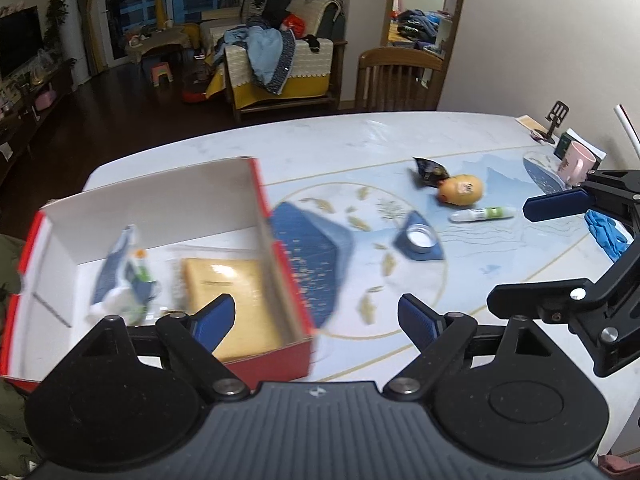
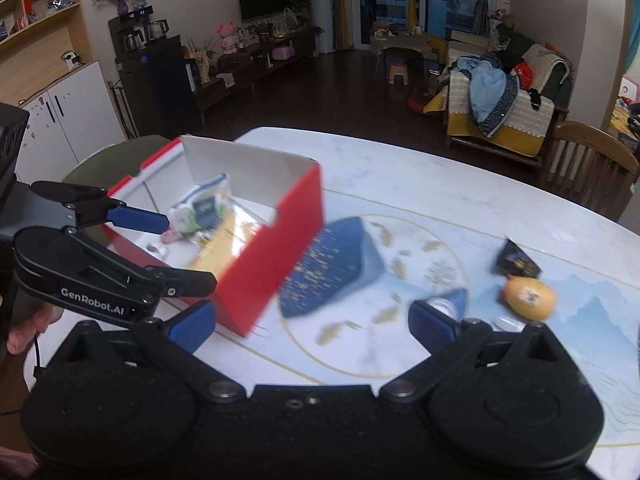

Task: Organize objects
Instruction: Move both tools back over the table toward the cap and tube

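A red box with a white inside stands on the left of the table; it also shows in the right wrist view. In it lie a yellow flat packet and a white-blue pouch. Loose on the table are a yellow mango-shaped toy, a dark snack packet, a white-green tube and a small round tin. My left gripper is open and empty at the box's near right corner. My right gripper is open and empty, above the table right of the box.
A pink mug, a phone stand and a blue cloth sit at the table's right side. A wooden chair stands behind the table. A person's hand holds the left gripper.
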